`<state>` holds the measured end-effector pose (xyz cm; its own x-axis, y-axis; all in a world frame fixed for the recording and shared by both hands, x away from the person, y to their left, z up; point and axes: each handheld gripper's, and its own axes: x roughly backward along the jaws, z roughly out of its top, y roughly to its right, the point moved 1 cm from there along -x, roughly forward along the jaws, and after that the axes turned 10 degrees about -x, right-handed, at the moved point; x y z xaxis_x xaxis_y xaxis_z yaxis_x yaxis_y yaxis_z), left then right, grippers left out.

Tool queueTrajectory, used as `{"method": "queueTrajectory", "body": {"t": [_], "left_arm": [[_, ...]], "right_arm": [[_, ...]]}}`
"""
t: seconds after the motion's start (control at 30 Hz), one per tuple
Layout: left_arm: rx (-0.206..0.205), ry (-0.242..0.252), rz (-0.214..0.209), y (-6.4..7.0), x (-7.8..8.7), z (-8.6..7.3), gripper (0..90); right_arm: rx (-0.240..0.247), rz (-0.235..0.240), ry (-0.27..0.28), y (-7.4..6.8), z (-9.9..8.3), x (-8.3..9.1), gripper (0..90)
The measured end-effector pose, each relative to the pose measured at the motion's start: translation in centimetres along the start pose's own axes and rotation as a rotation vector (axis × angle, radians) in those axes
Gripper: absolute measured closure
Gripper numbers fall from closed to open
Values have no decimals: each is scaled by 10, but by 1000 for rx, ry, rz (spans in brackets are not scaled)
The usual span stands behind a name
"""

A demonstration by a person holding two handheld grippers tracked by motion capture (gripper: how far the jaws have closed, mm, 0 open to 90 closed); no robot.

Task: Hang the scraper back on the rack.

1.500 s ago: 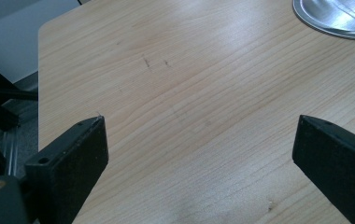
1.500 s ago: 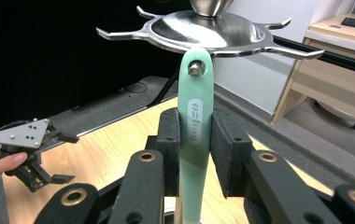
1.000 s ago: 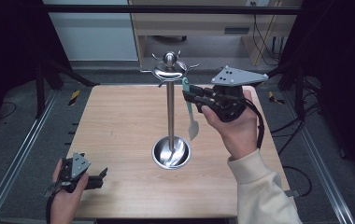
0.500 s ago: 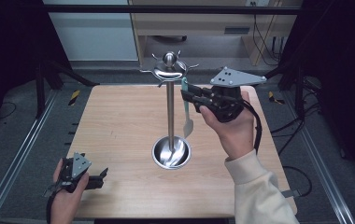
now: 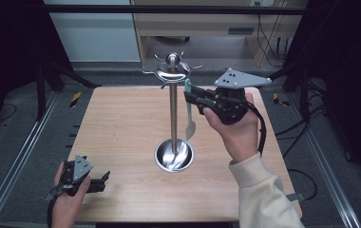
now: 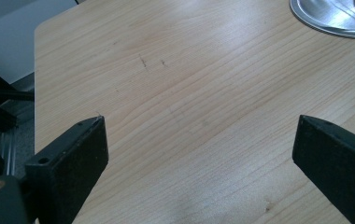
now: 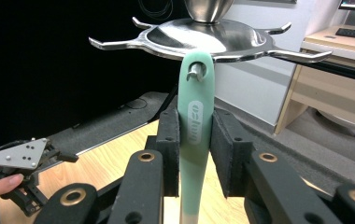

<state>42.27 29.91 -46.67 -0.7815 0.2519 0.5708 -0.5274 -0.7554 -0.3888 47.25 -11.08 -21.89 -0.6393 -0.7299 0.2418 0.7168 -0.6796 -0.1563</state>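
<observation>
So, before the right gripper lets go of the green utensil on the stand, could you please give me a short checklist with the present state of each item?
1. Hole of the green utensil is over a hook of the stand: ok, the hook tip passes through the hole.
2. Right gripper holds the handle: ok, both pads touch it.
3. Utensil hangs upright: ok in the high view.
4. Utensil's lower end is free above the stand base: ok, it hangs above it.
5. Left gripper is out of the way: ok, open near the table corner.
6. Hook seated deep enough to carry the weight: cannot tell.
</observation>
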Motion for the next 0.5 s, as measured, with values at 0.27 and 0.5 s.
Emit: {"method": "queueTrajectory", "body": {"t": [0.27, 0.5], "left_arm": [[-1, -2, -1, 0, 0, 0, 32], [0, -5, 1, 0, 0, 0, 32]], "right_arm": [[2, 7, -4, 0, 0, 0, 736], [-3, 11, -4, 0, 0, 0, 736]]}}
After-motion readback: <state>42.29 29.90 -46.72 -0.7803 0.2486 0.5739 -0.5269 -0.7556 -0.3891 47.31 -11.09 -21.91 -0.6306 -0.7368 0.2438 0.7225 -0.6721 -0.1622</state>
